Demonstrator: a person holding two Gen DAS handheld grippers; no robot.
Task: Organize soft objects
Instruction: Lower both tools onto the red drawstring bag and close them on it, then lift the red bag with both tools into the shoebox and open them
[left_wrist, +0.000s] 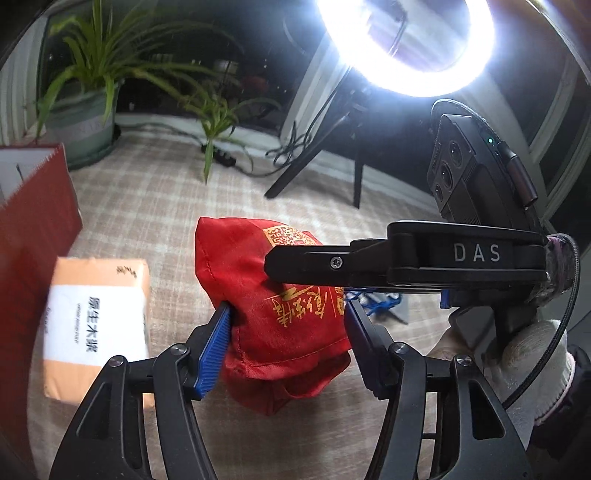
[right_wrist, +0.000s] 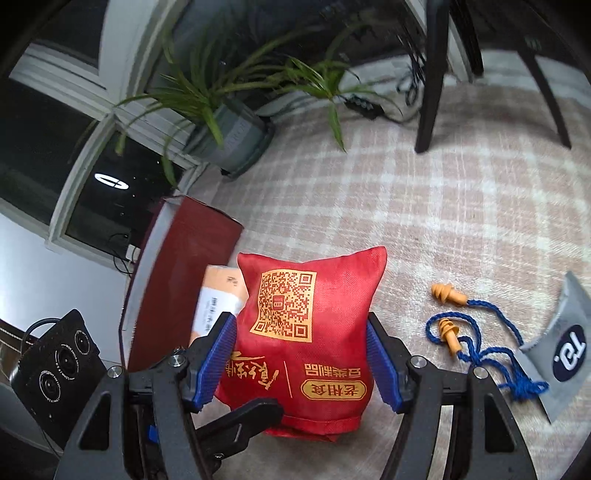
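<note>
A stuffed red cloth bag with gold print and a QR code stands on the checked cloth. My left gripper is shut on it, blue pads pressing both sides. My right gripper also has its blue pads against both sides of the bag. The right gripper's black body crosses in front of the bag in the left wrist view. An orange tissue pack lies left of the bag. Orange earplugs on a blue cord lie to the right.
A dark red open box stands at the left, next to the tissue pack. A grey card lies beside the earplugs. A potted plant, a ring light on a tripod and cables stand at the back.
</note>
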